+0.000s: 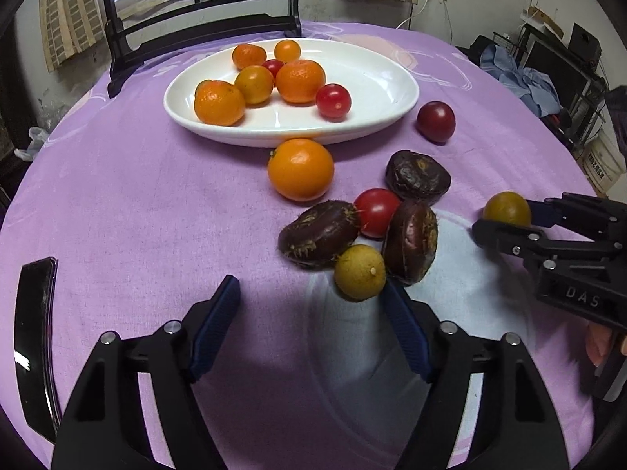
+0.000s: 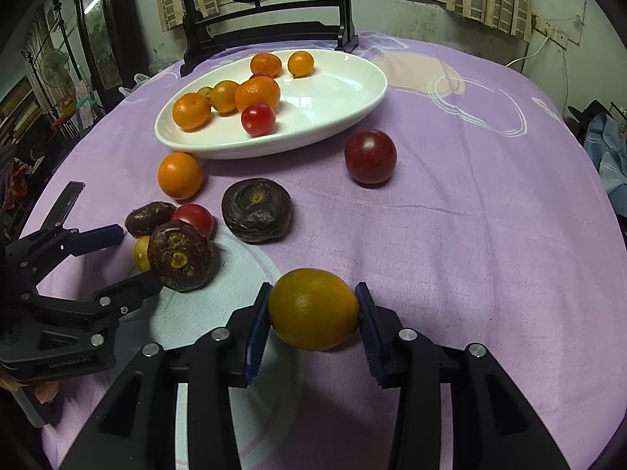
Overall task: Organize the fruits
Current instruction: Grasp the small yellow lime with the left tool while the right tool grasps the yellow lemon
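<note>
A white oval plate (image 1: 376, 78) (image 2: 345, 86) at the back holds several oranges and cherry tomatoes. My right gripper (image 2: 312, 310) is shut on a yellow-orange tomato (image 2: 313, 308), low over the cloth; it also shows in the left wrist view (image 1: 506, 208). My left gripper (image 1: 311, 293) is open and empty, just short of a yellow-green citrus (image 1: 359, 272). Three dark brown water chestnuts (image 1: 319, 233) (image 1: 411, 241) (image 1: 417, 174), a red tomato (image 1: 376, 211), a loose orange (image 1: 301, 168) and a dark red tomato (image 1: 435, 121) lie on the cloth.
The round table wears a purple cloth (image 1: 137, 196). A dark wooden screen stand (image 1: 203, 27) rises behind the plate. A black phone (image 1: 33, 337) lies at the left edge. Clutter and shelving (image 1: 568, 70) stand beyond the right edge.
</note>
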Action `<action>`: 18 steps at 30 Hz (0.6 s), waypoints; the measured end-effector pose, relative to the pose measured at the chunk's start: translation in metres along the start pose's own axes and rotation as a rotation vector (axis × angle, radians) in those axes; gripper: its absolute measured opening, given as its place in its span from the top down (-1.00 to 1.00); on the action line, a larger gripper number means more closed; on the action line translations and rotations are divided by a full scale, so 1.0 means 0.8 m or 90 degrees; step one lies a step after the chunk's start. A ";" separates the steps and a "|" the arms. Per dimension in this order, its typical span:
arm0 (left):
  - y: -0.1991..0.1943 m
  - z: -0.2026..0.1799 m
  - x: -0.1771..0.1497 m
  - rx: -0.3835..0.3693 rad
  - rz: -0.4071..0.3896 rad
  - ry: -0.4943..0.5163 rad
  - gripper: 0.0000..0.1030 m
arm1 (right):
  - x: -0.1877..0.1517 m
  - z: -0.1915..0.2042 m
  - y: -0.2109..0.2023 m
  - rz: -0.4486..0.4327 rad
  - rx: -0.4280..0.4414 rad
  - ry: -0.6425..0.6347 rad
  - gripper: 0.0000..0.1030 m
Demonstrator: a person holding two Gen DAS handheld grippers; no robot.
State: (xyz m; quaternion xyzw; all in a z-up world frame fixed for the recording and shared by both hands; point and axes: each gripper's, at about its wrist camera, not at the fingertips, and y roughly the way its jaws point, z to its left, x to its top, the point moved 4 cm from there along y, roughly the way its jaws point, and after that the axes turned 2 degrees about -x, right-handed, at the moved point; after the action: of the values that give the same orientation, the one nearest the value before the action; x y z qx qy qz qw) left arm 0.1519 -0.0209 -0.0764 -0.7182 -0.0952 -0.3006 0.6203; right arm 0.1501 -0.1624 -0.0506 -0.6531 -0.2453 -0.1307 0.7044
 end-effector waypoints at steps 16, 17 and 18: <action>-0.005 -0.018 0.007 -0.014 0.001 -0.017 0.53 | -0.002 0.000 0.000 0.002 0.002 -0.002 0.15; -0.007 -0.018 0.005 -0.015 0.002 -0.017 0.53 | -0.002 0.000 0.000 0.002 0.002 -0.002 0.15; -0.011 -0.018 0.003 -0.018 0.000 -0.019 0.53 | -0.002 0.000 0.000 0.002 0.003 -0.003 0.15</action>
State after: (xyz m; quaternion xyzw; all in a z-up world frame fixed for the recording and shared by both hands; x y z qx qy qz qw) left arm 0.1447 -0.0330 -0.0669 -0.7314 -0.0997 -0.2911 0.6086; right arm 0.1486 -0.1623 -0.0513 -0.6522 -0.2462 -0.1274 0.7055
